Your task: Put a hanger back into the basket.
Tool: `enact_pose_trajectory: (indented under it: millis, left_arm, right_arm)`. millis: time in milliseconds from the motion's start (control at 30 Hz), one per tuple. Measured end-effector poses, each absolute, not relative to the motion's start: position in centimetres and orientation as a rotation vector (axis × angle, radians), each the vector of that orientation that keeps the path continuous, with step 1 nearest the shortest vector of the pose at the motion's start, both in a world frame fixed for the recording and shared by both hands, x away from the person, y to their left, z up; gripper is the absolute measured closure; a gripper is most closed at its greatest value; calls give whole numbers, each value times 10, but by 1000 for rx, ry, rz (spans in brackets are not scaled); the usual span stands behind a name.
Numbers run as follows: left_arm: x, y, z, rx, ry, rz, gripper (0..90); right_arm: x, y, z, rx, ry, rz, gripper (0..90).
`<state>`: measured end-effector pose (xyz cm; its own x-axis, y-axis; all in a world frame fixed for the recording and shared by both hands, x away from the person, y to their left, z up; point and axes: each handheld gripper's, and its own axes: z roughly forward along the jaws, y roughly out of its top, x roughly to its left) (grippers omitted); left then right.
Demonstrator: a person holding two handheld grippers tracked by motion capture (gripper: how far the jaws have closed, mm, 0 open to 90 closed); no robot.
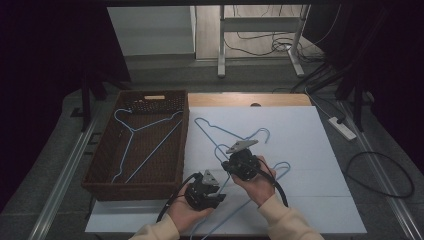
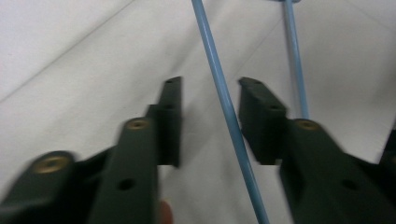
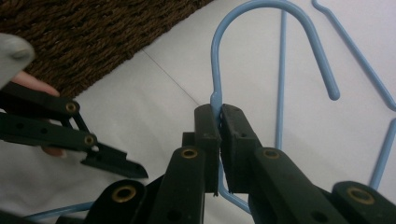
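The person's hands cover much of the blue hanger (image 1: 235, 197) on the white worktop (image 1: 310, 150), so its full shape is hard to follow in the high view, where its wires cross those of another blue hanger (image 1: 220, 131) lying beside it. The right gripper (image 3: 219, 112) is pressed together on the neck of the blue hanger, just under its curved hook. The left gripper (image 2: 210, 109) has its black jaws apart with one thin bar of the hanger running between them; the pads do not touch the bar, and this view is a bit blurry. A brown woven basket (image 1: 100, 165) sits at the left of the worktop with a third hanger (image 1: 137, 137) inside. The room is dim and dark at the sides, with cables (image 1: 380, 175) on the grey floor and metal legs (image 1: 221, 45) behind.
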<state>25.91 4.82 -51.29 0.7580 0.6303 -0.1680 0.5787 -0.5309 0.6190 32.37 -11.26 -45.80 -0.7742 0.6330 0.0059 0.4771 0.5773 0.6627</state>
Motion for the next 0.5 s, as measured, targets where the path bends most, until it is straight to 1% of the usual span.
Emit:
enact_pose_trajectory:
  millis: [33,133,233,433,467,500]
  left_arm:
    - [259,49,-513,2271,899,84,696]
    - [259,49,-512,2251,894,57,791]
    - [259,50,-511,2238,902,37,811]
    - [261,63,-506,2116,957,-1,859]
    - [261,64,-505,2102,955,-15,861]
    - [261,64,-504,2088,953,-22,861]
  right_arm:
    - [323,-113,-458,925,2574,987,864]
    - [323,-114,-456,927,2567,1005,864]
    - [322,-116,-455,932,2566,1016,864]
    - [317,-128,-445,909,2524,1124,850]
    - [316,-131,-443,897,2514,1147,839]
    - [314,-138,-439,889,2499,1207,786]
